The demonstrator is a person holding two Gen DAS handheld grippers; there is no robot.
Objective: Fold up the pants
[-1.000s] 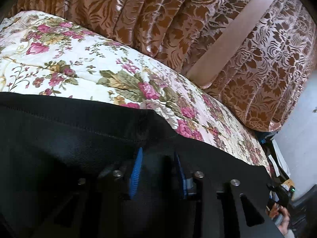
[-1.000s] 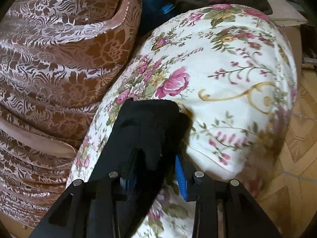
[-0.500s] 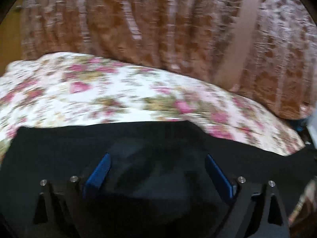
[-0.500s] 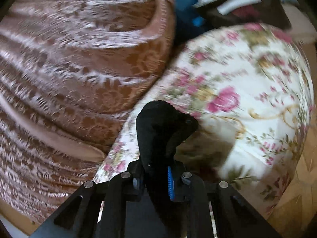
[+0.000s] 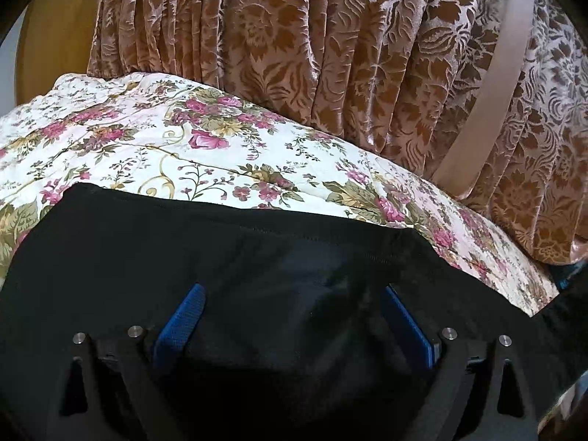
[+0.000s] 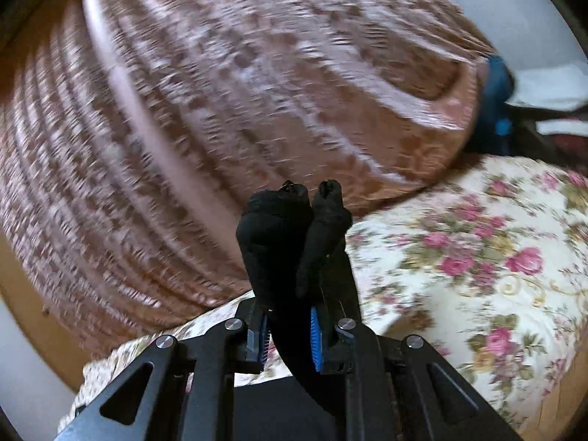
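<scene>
Black pants (image 5: 228, 257) lie spread across the floral bedspread (image 5: 183, 150) in the left wrist view, their stitched edge running left to right. My left gripper (image 5: 290, 316) is open just over the black cloth, its blue pads (image 5: 183, 316) wide apart and holding nothing. In the right wrist view my right gripper (image 6: 290, 327) is shut on a bunched end of the pants (image 6: 290, 228), which sticks up past the fingers, lifted above the bedspread (image 6: 477, 275).
A brown and pink floral velvet curtain (image 5: 367, 55) hangs right behind the bed. A wooden surface (image 5: 47, 36) shows at the far left. Blue and white items (image 6: 514, 88) lie past the bed's end in the right wrist view.
My left gripper let go of the pants and opened wide. My right gripper, still shut on the cloth, lifted and swung it towards the curtain.
</scene>
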